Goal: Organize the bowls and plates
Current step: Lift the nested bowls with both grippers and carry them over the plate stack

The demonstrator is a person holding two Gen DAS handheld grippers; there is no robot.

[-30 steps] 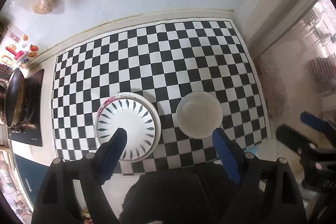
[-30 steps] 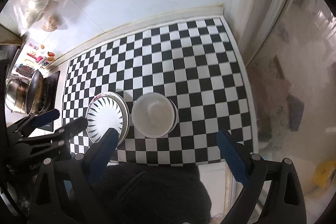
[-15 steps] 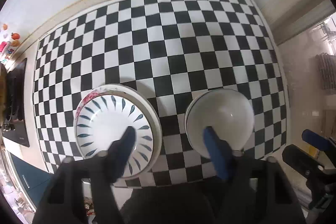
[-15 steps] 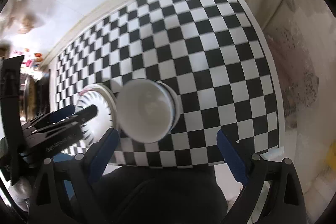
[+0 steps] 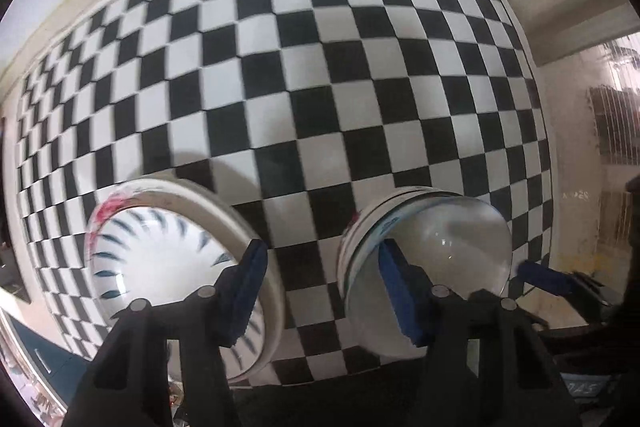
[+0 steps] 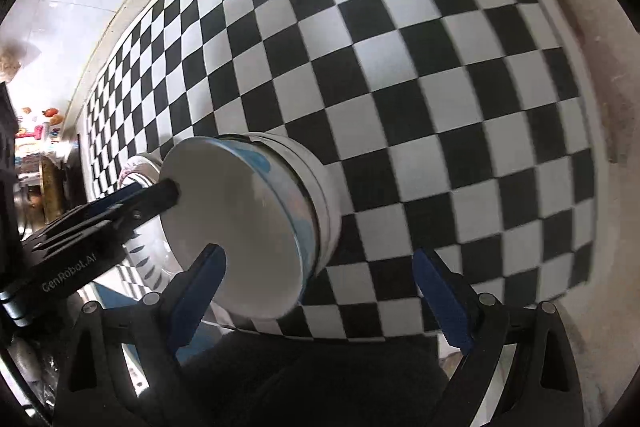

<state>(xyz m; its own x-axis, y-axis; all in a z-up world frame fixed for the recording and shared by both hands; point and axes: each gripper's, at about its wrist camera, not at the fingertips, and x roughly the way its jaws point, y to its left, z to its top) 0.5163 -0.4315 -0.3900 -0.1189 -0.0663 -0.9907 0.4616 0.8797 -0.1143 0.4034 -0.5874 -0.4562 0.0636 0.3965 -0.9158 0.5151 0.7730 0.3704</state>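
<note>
I find two stacks on the checkered mat [image 5: 320, 75], side by side at its near edge: a plate stack [image 5: 160, 251] on the left, its top plate white with dark petal marks, and a bowl stack [image 5: 424, 259] on the right, white with a blue band.

My left gripper [image 5: 322, 291] points down over the gap between the stacks. Its jaws have just been closing and now stand half spread, with only bare mat between them; one blue pad lies over the plate rim, the other over the bowl rim. I cannot tell whether either pad touches.

My right gripper [image 6: 320, 287] stands wide apart, pinching nothing. Its left pad overlaps the bowl stack [image 6: 248, 223] near edge; its right pad is well clear over the mat [image 6: 400, 67].

My judgement: both stacks sit near for easy reach, and I am approaching the bowls, not yet gripping.
</note>
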